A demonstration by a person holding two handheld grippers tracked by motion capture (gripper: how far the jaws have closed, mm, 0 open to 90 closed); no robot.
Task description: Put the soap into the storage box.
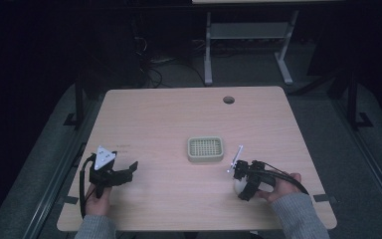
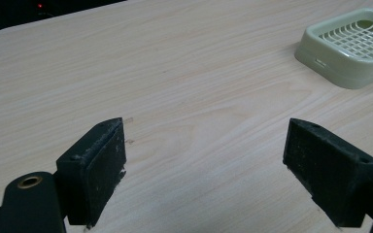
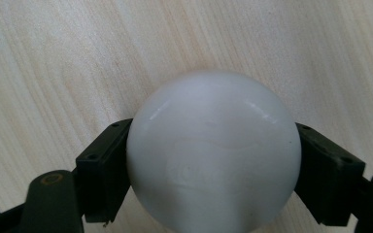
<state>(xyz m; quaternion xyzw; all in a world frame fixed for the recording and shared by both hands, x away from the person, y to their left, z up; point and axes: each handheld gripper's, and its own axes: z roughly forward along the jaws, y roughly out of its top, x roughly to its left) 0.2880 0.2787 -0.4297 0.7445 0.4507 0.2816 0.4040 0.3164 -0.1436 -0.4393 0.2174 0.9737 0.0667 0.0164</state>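
Note:
A smooth white rounded object, like a ball or bar of soap (image 3: 213,150), sits between the jaws of my right gripper (image 3: 213,165), which press on both its sides over the wooden table. From above, the right gripper (image 1: 242,185) is at the table's front right with the white object (image 1: 238,185) under it. A pale green slotted tray (image 1: 205,149) lies at the table's middle, just left of and beyond the right gripper. My left gripper (image 1: 124,172) rests at the front left, jaws wide apart with only bare table between them (image 2: 204,160). The green tray (image 2: 354,46) shows at its upper right.
The light wooden table (image 1: 169,119) has a round cable hole (image 1: 228,99) near its far edge. Beyond it stand a second desk's white legs (image 1: 208,50) and cables on a dark floor.

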